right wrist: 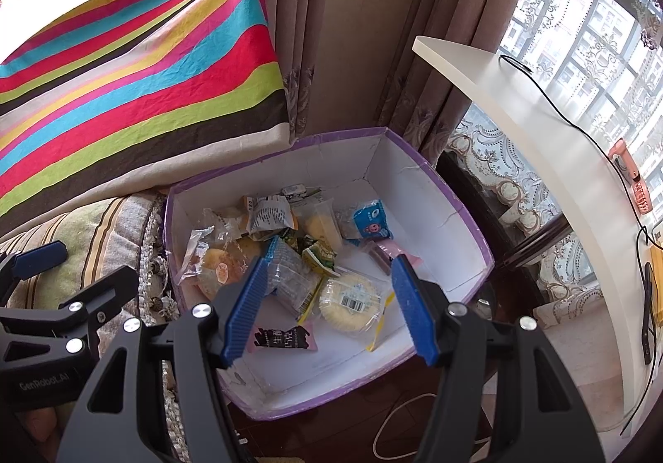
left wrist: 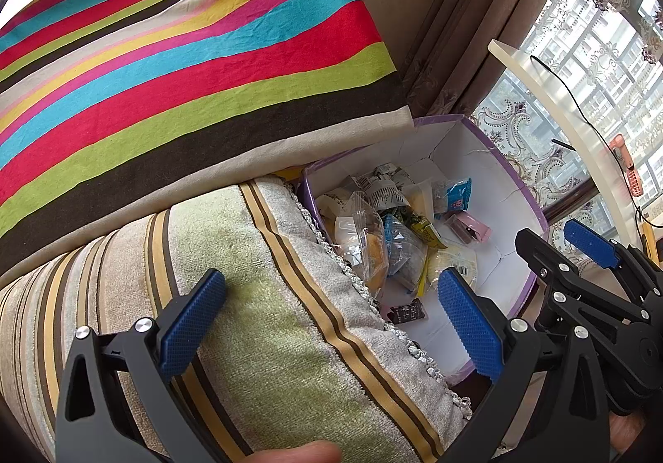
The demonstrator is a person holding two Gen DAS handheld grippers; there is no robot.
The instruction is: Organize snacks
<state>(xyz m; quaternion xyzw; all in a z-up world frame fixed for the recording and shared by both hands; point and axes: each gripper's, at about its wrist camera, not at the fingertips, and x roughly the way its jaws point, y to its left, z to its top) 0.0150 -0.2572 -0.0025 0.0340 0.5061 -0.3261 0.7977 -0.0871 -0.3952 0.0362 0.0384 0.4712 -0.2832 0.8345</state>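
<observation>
Snacks already fill much of the purple-rimmed box (right wrist: 435,189), which stands beside the striped sofa cushion (left wrist: 265,297) and below the bright striped cloth (left wrist: 165,69). Inside lie a round pale cake in clear wrap (right wrist: 352,301), a bun in a clear bag (right wrist: 215,260), a small blue packet (right wrist: 371,220), a green wrapper (right wrist: 319,251), a pink bar (right wrist: 387,251) and a dark chocolate piece with a pink edge (right wrist: 284,338), along with several crumpled wrappers towards the back wall. They lie loosely heaped, overlapping one another, not in rows or groups.

The right gripper (right wrist: 331,297) hangs over the box with its jaws spread fairly wide and nothing between them; the round cake and the chocolate piece show through the gap. The left gripper (left wrist: 331,314) sits above the cushion's edge, jaws also wide apart and empty, one blue pad over the cushion and the other over the box's near corner.

By the look of it, the gathering seems largely done, since no loose snack shows on the cushion, the white desk (right wrist: 518,90) or the floor in either view. What may remain is tidying the pile inside, or the work is near its end; the pictures do not settle which.
</observation>
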